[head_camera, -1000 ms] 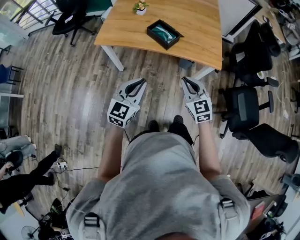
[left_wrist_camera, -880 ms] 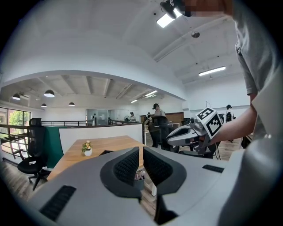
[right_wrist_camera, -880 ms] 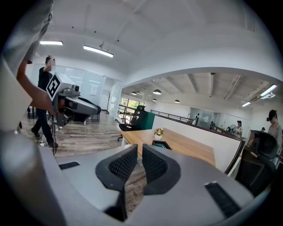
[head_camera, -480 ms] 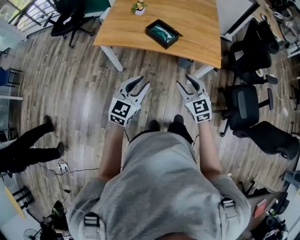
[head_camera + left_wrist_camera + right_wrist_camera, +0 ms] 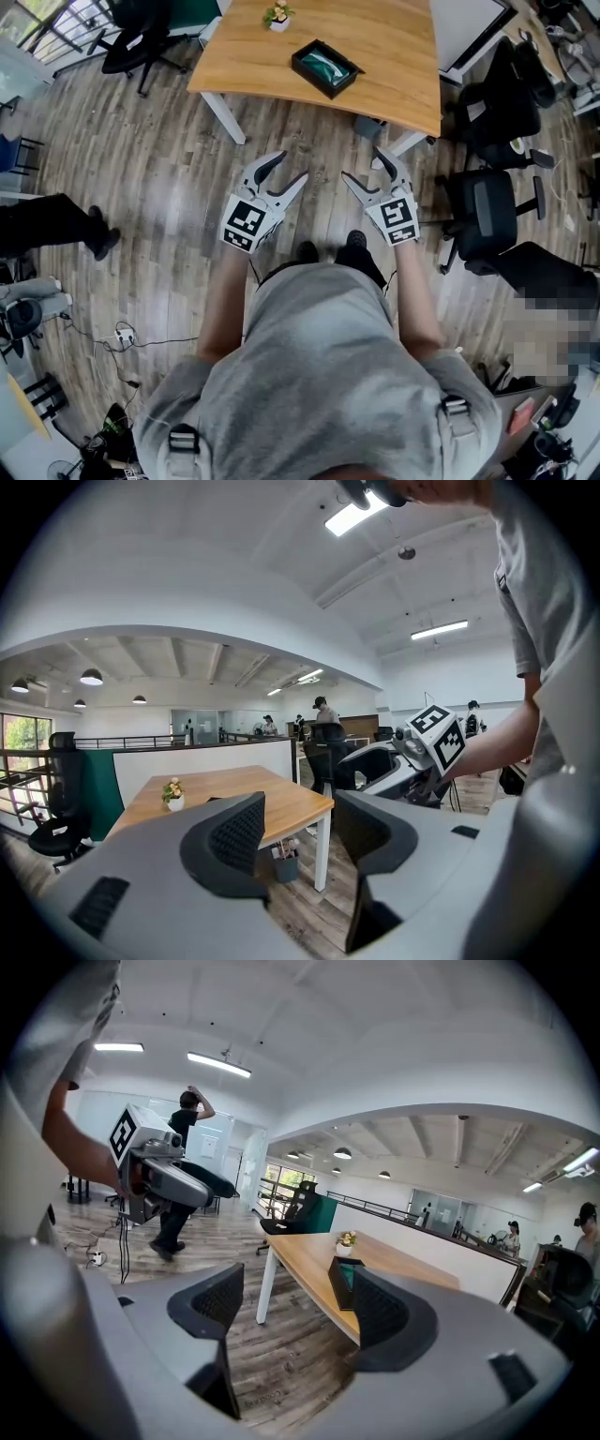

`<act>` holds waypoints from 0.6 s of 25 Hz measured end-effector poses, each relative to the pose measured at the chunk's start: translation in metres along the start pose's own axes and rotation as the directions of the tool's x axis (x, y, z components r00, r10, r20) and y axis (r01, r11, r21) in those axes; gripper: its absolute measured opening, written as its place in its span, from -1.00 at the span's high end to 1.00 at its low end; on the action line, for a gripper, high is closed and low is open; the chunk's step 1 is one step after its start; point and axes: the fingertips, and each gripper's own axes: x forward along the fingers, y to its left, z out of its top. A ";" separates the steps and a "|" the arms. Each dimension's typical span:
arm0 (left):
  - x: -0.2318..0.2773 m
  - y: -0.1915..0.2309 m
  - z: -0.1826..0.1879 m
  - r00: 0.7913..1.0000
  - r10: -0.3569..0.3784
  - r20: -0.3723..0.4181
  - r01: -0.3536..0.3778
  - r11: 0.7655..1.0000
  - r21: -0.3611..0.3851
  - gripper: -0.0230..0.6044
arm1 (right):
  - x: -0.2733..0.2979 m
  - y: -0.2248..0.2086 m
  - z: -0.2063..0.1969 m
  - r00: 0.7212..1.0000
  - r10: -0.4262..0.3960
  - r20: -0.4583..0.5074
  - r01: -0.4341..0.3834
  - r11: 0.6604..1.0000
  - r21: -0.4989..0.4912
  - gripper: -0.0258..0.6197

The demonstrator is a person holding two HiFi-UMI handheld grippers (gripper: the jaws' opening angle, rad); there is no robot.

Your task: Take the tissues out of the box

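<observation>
1. Two claws hang in front of the person's waist, well short of the work. The left claw (image 5: 292,166) and the right claw (image 5: 361,164) both point toward the surface. The jaws of each are opening and stand wide, with nothing between them but air and floor.
2. The spreading looks like preparation, with both claws readied side by side; no reach toward the box has begun.
3. The tissue box (image 5: 326,67), black with something teal showing in its open top, lies flat on the wooden surface (image 5: 394,42), well apart from both claws. The right gripper view looks almost straight at it, so the right claw may be the one to pluck while the left steadies the box.
4. A small potted plant (image 5: 279,14) stands farther back, apart from the box. The rest of the surface is bare.
5. The room is an open office with a grey-brown plank floor (image 5: 159,159). Black office chairs (image 5: 487,211) stand to the right, and another person's leg (image 5: 56,220) shows at the left edge.
</observation>
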 end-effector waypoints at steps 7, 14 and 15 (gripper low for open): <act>-0.004 -0.005 -0.004 1.000 -0.004 -0.003 0.004 1.000 0.000 0.11 | -0.005 0.000 -0.004 1.000 -0.017 0.004 0.017 1.000 0.017 -0.25; -0.007 -0.003 -0.004 1.000 0.014 -0.009 -0.014 1.000 -0.001 0.09 | -0.006 0.004 -0.005 1.000 -0.011 -0.001 0.011 1.000 0.018 -0.25; -0.006 -0.002 -0.004 1.000 0.016 -0.011 -0.016 1.000 -0.003 0.09 | -0.006 0.003 -0.005 1.000 -0.011 -0.001 0.011 1.000 0.018 -0.25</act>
